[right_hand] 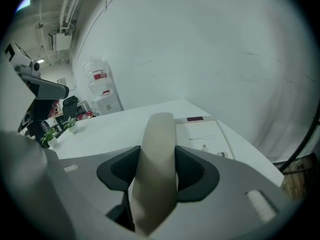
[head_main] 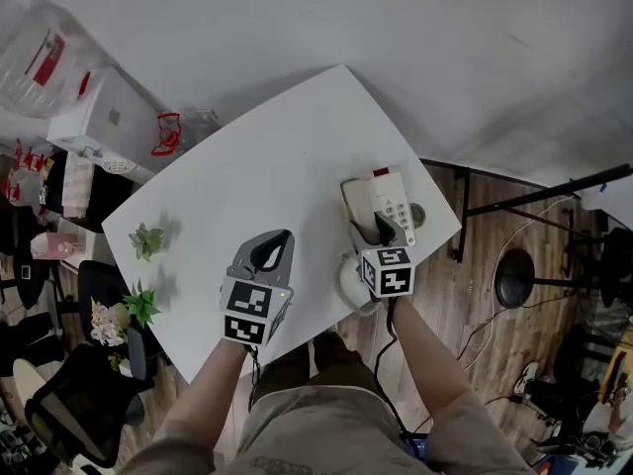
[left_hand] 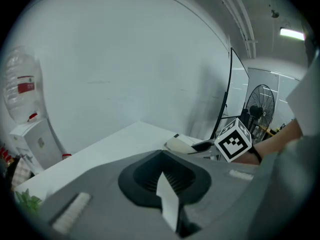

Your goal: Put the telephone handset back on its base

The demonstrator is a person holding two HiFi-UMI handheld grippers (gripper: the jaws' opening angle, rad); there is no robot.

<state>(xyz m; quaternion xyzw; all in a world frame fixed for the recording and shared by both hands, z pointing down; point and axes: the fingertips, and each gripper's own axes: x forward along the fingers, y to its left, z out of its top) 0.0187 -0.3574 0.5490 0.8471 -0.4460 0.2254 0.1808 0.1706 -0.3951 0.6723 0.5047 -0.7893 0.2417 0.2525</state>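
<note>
Closely, shows handset squeezed in right gripper, tip beside base. Overhead only, places both near table's edge, with left gripper closed, empty, alongside.

Plain white wall up top, brown wood-plank floor right, black mesh office chair lower left.
</note>
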